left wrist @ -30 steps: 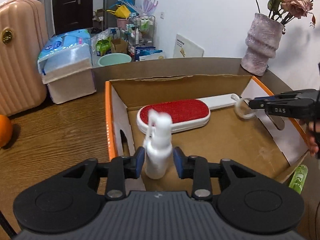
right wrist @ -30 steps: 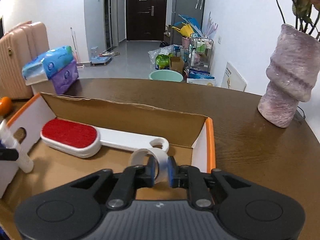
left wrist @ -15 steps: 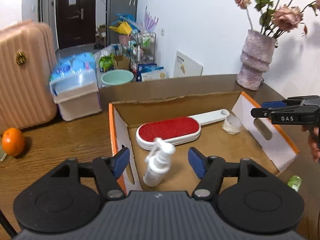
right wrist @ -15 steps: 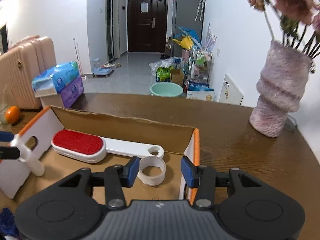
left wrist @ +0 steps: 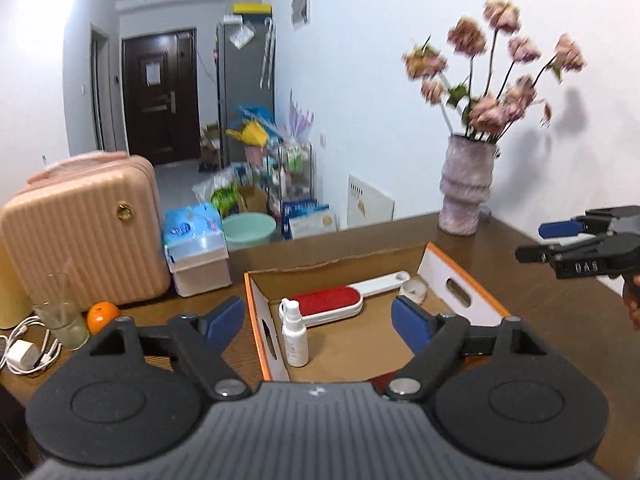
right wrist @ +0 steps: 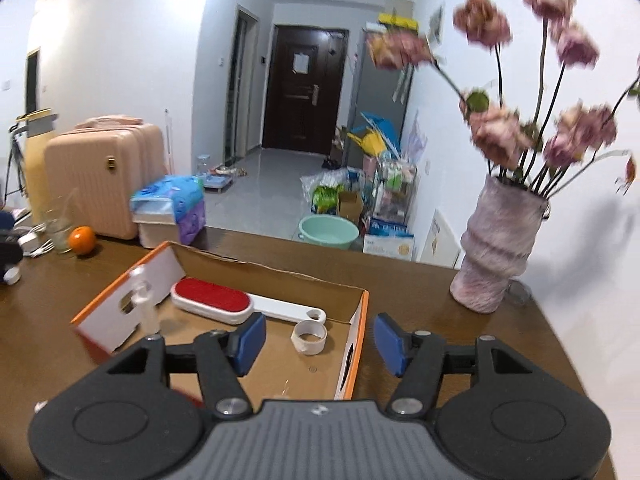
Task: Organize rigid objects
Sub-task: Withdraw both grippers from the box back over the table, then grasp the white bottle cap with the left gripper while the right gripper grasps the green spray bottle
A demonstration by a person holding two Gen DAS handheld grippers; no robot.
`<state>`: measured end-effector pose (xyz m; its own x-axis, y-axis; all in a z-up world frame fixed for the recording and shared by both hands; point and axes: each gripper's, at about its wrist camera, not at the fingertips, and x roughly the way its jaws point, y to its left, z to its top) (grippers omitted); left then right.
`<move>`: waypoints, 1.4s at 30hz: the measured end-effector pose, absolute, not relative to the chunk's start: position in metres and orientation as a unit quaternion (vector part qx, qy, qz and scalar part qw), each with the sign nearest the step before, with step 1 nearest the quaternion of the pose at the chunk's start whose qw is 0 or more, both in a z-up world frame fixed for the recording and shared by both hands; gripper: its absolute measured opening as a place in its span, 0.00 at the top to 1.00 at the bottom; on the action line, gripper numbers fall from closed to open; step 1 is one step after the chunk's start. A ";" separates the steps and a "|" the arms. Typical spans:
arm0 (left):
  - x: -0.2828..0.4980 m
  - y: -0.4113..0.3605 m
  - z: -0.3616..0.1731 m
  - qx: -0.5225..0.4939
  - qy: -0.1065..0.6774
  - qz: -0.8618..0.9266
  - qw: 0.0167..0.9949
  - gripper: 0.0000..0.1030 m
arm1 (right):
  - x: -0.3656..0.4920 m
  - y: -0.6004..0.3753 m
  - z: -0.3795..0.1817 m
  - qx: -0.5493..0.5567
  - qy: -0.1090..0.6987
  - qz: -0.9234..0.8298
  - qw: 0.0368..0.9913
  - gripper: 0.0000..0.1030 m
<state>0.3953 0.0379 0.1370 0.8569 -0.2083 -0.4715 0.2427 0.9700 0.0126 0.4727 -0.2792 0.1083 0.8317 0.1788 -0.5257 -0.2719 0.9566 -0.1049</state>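
Since a second ago we let go of the spray bottle (left wrist: pixel 294 334); it stands in the box (left wrist: pixel 464 268), our left gripper (left wrist: pixel 318 320) spread and lifted clear.

From the right, our right gripper (right wrist: pixel 320 344) has opened, leaving the tape roll (right wrist: pixel 309 337) inside. Bumping the box could topple the bottle.

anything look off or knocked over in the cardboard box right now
Nothing stands out. In the open cardboard box, the small white spray bottle stands upright by one end wall, the red-faced white lint brush lies flat, and the white tape roll sits at the other end. No spill or damage shows.
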 end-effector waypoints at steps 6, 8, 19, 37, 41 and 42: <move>0.332 0.032 0.145 0.051 0.191 -0.107 0.974 0.12 | 0.399 -0.284 0.125 -0.105 0.217 0.134 0.961 0.27; 0.310 0.030 0.146 0.051 0.176 -0.110 0.977 0.11 | 0.376 -0.284 0.129 -0.108 0.204 0.135 0.964 0.21; 0.178 0.026 0.132 0.063 0.078 -0.096 0.990 0.01 | 0.241 -0.285 0.122 -0.089 0.107 0.176 0.974 0.12; 0.133 0.018 0.009 0.038 0.197 -0.083 0.976 0.00 | 0.146 -0.321 -0.020 -0.015 0.179 0.122 0.976 0.04; 0.161 0.022 -0.001 0.042 0.211 -0.072 0.974 0.00 | 0.172 -0.326 -0.024 -0.019 0.190 0.103 0.976 0.04; 0.170 0.023 -0.002 0.040 0.218 -0.068 0.973 0.00 | 0.181 -0.326 -0.024 -0.018 0.194 0.104 0.975 0.04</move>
